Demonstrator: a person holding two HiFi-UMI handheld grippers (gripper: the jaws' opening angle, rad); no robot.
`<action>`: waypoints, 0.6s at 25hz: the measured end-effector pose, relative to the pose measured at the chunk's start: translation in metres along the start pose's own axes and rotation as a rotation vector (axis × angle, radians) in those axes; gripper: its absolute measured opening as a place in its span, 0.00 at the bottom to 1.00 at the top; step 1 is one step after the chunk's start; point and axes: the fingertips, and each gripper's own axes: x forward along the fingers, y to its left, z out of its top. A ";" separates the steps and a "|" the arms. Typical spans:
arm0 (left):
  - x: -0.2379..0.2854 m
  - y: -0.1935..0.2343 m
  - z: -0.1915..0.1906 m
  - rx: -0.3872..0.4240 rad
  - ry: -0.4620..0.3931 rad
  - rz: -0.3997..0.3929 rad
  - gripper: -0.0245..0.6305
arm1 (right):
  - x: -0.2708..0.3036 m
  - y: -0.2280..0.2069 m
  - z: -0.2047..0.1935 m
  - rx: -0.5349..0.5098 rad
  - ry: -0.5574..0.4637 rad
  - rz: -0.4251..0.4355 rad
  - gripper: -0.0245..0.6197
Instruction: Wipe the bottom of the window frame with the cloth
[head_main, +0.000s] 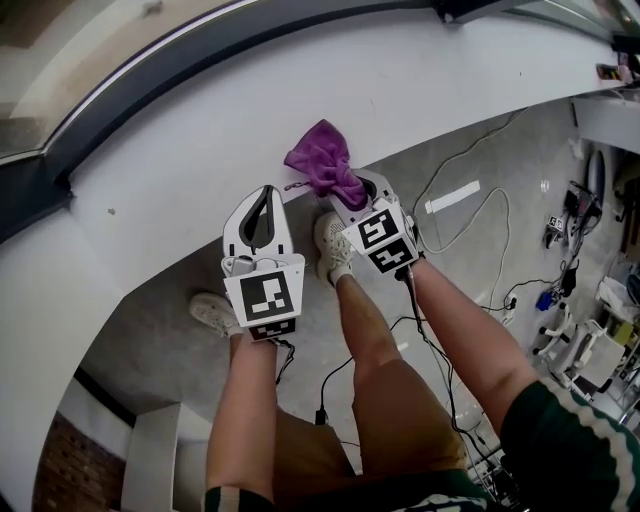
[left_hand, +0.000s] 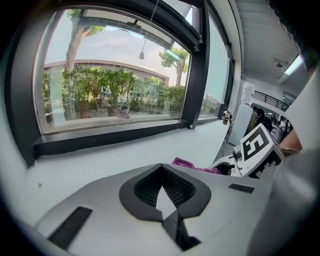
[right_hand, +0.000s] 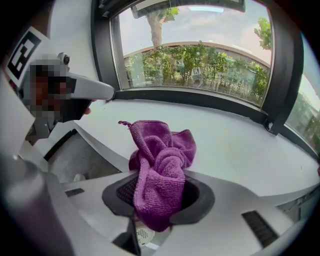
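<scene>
A purple cloth (head_main: 320, 158) is bunched in my right gripper (head_main: 347, 196), which is shut on it at the front edge of the white sill (head_main: 180, 170). In the right gripper view the cloth (right_hand: 162, 150) bulges out of the gripper (right_hand: 160, 186) over the sill (right_hand: 240, 145). The window frame's dark bottom rail (head_main: 200, 50) runs along the far side of the sill, apart from the cloth. My left gripper (head_main: 268, 192) hovers over the sill edge just left of the right one, shut and holding nothing. Its own view shows the gripper (left_hand: 161, 170), the cloth (left_hand: 187, 164) and the rail (left_hand: 110, 136).
Below the sill the person's legs and white shoes (head_main: 335, 245) stand on a grey floor with several loose cables (head_main: 470, 215). Equipment (head_main: 590, 340) crowds the far right. A dark upright mullion (left_hand: 195, 75) divides the panes, and a frame corner (right_hand: 272, 125) sits at the right.
</scene>
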 end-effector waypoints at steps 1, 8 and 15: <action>-0.002 0.003 0.000 -0.007 -0.002 0.001 0.05 | 0.000 0.001 0.000 0.012 0.001 -0.003 0.27; -0.010 0.018 -0.007 -0.040 -0.001 0.017 0.05 | 0.004 0.017 0.004 0.054 0.008 0.018 0.27; -0.031 0.037 -0.010 -0.037 -0.005 0.026 0.05 | 0.008 0.051 0.015 0.017 0.014 0.053 0.27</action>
